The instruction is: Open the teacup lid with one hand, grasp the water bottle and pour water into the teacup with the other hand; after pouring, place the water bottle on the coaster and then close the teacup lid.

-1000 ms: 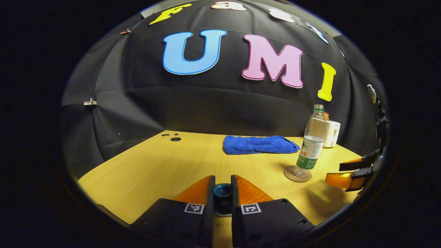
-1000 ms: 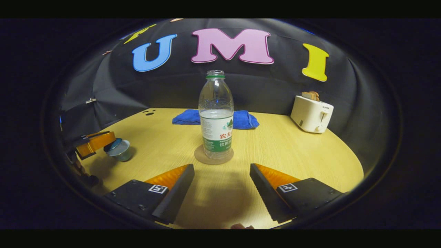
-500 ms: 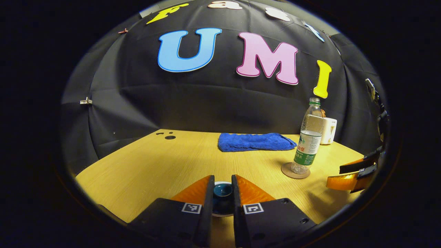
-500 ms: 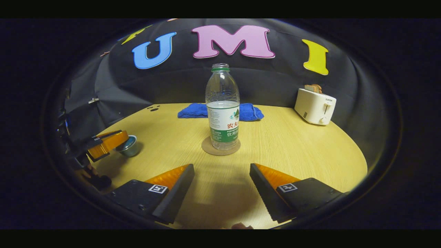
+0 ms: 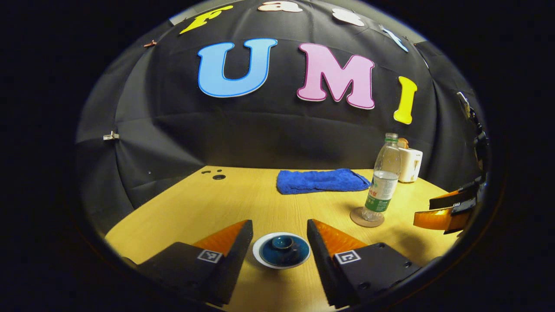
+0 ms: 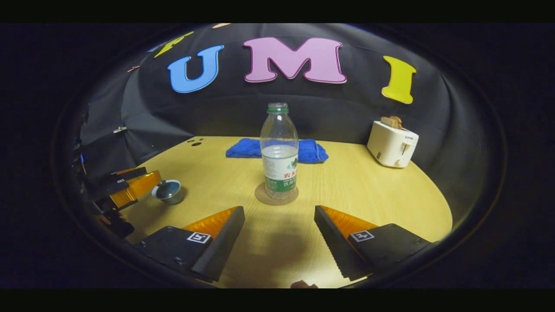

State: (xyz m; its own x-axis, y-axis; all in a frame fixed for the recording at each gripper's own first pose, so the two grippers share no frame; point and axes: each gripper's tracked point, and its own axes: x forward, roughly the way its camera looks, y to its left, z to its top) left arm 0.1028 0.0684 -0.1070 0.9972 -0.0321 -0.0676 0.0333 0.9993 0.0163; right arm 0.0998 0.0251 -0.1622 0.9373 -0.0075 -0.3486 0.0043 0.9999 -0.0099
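Standing apart, the left gripper's [image 5: 277, 232] 2 fingers flanked the lidded teacup [image 5: 282, 250] untouched; the right gripper [image 6: 279, 216], also spread, faced the water bottle [image 6: 280, 158] on its coaster [image 6: 276, 196].

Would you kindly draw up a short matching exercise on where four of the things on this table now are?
Things:
1. water bottle
2. teacup lid
3. blue towel
4. toaster

Places or states:
A. folded near the back wall, behind the bottle
B. upright on the round coaster
C. at the table's far right, with bread in its slot
D. between the open fingers of the left gripper, untouched by either

Pairs: 1-B, 2-D, 3-A, 4-C
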